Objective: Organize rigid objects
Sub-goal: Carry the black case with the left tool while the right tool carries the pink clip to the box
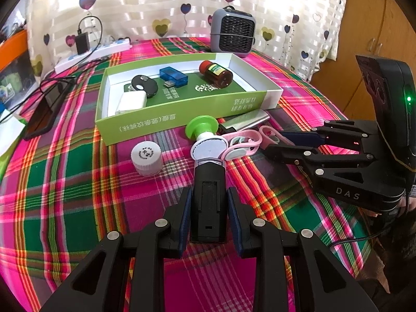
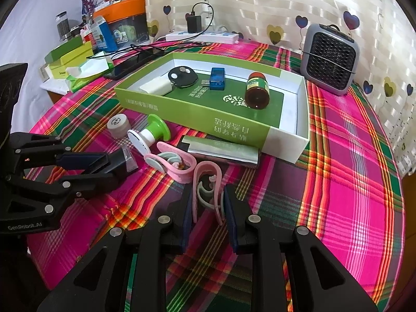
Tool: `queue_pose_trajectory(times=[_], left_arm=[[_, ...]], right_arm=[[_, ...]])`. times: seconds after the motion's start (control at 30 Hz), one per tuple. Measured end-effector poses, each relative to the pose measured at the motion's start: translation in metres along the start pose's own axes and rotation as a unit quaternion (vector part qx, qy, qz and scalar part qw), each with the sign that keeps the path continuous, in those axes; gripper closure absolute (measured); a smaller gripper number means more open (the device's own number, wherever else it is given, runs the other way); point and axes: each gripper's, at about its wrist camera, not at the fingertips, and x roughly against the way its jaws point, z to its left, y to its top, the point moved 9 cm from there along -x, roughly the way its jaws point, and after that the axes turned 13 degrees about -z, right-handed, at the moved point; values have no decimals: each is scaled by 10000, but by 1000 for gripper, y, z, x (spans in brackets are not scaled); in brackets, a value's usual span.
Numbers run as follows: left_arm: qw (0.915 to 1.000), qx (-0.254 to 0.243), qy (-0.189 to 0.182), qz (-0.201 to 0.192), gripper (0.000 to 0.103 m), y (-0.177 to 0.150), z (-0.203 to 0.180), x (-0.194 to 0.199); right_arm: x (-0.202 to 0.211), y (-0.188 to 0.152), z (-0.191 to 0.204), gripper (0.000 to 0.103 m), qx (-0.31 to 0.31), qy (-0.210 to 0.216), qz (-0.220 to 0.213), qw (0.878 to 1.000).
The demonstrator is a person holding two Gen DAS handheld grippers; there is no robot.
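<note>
Left gripper (image 1: pixel 209 221) clamped on a black block (image 1: pixel 208 202) low over the plaid tablecloth (image 1: pixel 78 195), pads flat against both its sides. Right gripper (image 2: pixel 208 215) closed around a pink clip (image 2: pixel 208 182), fingers touching its outer arms. Just beyond: a second pink clip (image 2: pixel 171 163), a green-and-white plunger (image 1: pixel 205 135) on its side, a white bottle cap (image 1: pixel 147 157), a silver case (image 2: pixel 221 149) against the box wall. Farther on, the green box (image 1: pixel 182 109), open-topped, holding a brown pill bottle (image 1: pixel 215 74), a blue USB stick (image 1: pixel 173 76), a black key fob (image 1: pixel 144 85) and a white charger (image 1: pixel 131 101). Behind it, a grey fan (image 1: pixel 232 32) and a power strip (image 1: pixel 91 54) near the curtain.
</note>
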Motion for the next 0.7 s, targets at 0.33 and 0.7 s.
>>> queue_pose_trajectory(times=[0.33, 0.7], left_arm=[[10000, 42, 60, -55, 77, 0, 1, 5], [9998, 44, 104, -165, 77, 6, 1, 11]], right_arm=[[8, -2, 3, 79, -137, -6, -78, 9999], [15, 1, 8, 79, -209, 1, -185, 9996]])
